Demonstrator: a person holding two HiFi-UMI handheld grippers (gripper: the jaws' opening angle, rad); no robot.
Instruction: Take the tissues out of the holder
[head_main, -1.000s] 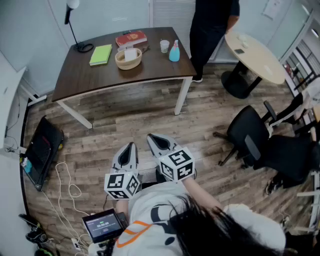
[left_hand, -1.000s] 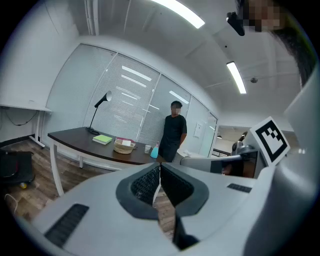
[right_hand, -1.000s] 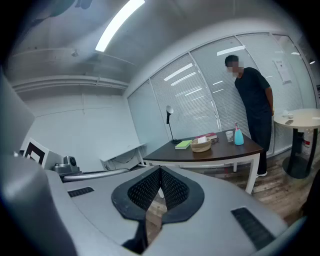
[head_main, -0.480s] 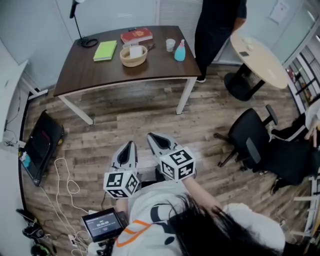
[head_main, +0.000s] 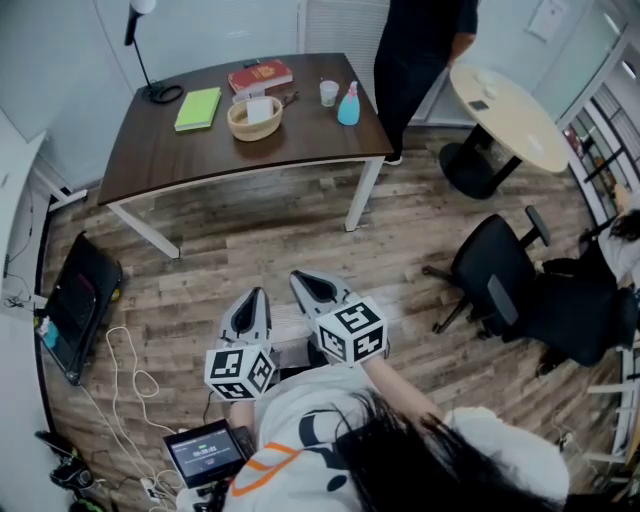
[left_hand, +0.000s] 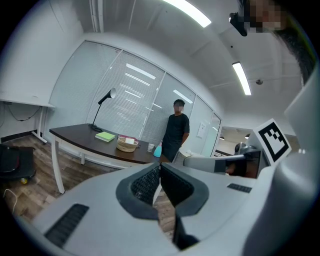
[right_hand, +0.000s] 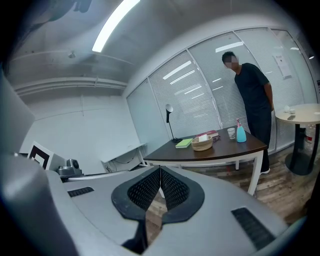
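Observation:
The holder is a woven basket (head_main: 254, 120) with white tissues (head_main: 258, 107) in it, standing on the far dark table (head_main: 170, 150). It also shows small in the left gripper view (left_hand: 127, 144) and the right gripper view (right_hand: 202, 144). My left gripper (head_main: 256, 296) and right gripper (head_main: 301, 279) hang side by side close to my body, over the wooden floor and well short of the table. Both point toward the table. In the gripper views the left gripper (left_hand: 160, 168) and right gripper (right_hand: 160, 173) have their pads together with nothing between them.
On the table are a green notebook (head_main: 200, 108), a red book (head_main: 262, 76), a cup (head_main: 329, 92), a blue spray bottle (head_main: 349, 104) and a desk lamp (head_main: 152, 92). A person in dark clothes (head_main: 420, 50) stands at its right end. A round table (head_main: 510, 115) and black chair (head_main: 500, 285) are right.
The head view has swayed a little. Both grippers keep their place near my body and stay shut.

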